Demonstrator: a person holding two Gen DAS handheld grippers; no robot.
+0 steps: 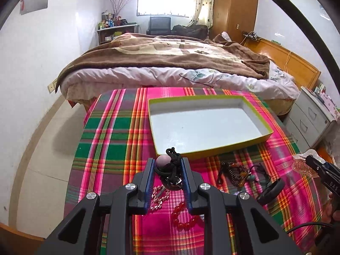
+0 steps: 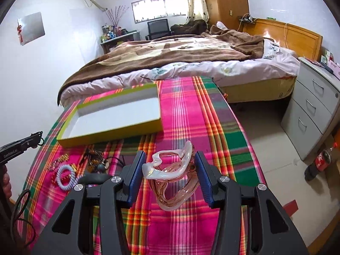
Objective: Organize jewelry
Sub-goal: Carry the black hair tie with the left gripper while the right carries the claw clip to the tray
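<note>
My left gripper [image 1: 168,165] is shut on a black cord necklace with a round pinkish bead [image 1: 163,160], held above the plaid cloth just before the shallow yellow box [image 1: 265,137]. The box has a white inside and holds nothing. My right gripper [image 2: 170,159] is shut on a pink and white glass dish [image 2: 170,178], held over the cloth to the right of the box [image 2: 110,135]. More jewelry lies on the cloth: a red bead bracelet [image 1: 182,216], a silver chain [image 1: 158,197], a dark beaded tangle [image 1: 235,173], a black bangle [image 1: 272,191] and a pale coil hair tie [image 2: 65,178].
The table with the plaid cloth [image 1: 110,131] stands against a bed with a brown blanket [image 1: 161,55]. A grey drawer cabinet [image 2: 312,106] and a cola bottle [image 2: 320,159] on the floor are to the right. The right gripper with the dish shows at the left wrist view's right edge [image 1: 306,159].
</note>
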